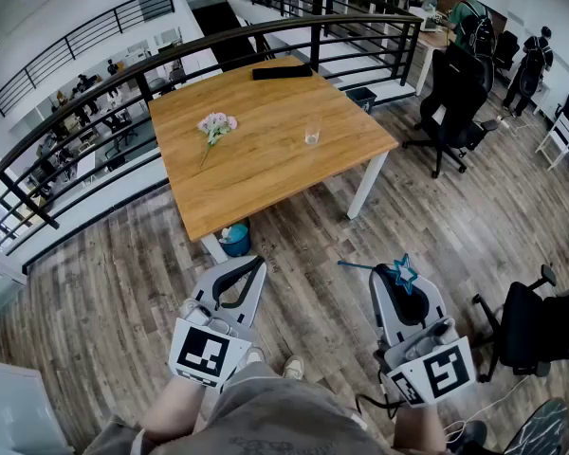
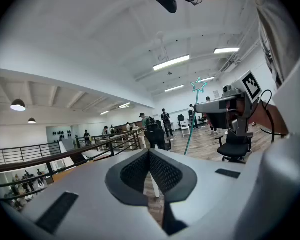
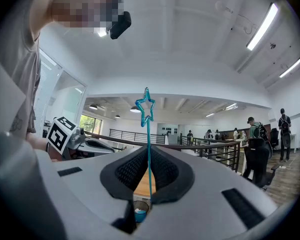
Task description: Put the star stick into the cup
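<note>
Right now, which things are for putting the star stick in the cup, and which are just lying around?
For the job: star stick, clamped in the right gripper; clear cup on the table.
Just lying about: pink flowers, black bar at the table's far edge, blue bin by the table leg, black office chair.

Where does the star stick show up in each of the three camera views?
Head view: the star stick is at lower right, above the floor, star end pointing right.
Left gripper view: right of centre, a thin slanted line with the star on top.
Right gripper view: dead centre, upright, star at the top.
Shared landmark: the black railing.
</note>
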`<state>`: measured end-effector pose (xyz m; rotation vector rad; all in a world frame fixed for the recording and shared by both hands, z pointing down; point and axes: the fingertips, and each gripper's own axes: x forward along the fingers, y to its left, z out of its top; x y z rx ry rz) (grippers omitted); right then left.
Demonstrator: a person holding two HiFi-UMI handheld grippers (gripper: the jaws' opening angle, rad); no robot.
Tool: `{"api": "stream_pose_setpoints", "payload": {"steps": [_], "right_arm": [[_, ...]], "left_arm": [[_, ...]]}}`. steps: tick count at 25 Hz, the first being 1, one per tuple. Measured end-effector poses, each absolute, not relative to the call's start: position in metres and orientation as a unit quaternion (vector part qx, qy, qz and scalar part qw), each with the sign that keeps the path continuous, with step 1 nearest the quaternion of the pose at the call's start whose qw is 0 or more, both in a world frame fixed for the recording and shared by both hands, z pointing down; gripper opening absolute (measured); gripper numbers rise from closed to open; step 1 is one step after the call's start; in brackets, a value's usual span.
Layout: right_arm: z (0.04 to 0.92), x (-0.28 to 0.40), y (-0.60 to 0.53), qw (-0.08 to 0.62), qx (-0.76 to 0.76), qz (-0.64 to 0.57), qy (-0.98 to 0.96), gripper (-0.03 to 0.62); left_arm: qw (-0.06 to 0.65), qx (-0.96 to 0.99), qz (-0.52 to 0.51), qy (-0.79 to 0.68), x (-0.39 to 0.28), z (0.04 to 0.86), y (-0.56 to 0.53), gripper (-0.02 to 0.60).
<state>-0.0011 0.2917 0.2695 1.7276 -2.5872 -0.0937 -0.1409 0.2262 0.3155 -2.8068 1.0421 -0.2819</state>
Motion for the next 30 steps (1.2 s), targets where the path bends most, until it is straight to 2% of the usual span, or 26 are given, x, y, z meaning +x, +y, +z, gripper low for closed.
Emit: {"api": "stream_pose_setpoints", "payload": {"steps": [10,19,30], "right_arm": [[0.268,0.006,0.287,-0.003,0.551,-0.023,-0.834,0.041],[0.273,0.013,0.277,0.011,0.551,-0.025,-0.834,0.041],[0.294,0.036,0.214,0.018,0.567,-0.015,-0.823,0.041]], "left_arm": [[0.069,-0.934,-0.103,0.334,-0.129,0.320,0.230,0.015],[0.070,-0.938,-0.101,0.324,-0.117,0.323,0.221,0.015],[0.073,-0.942,-0.097,0.314,-0.098,0.339,0.151,0.015]]}}
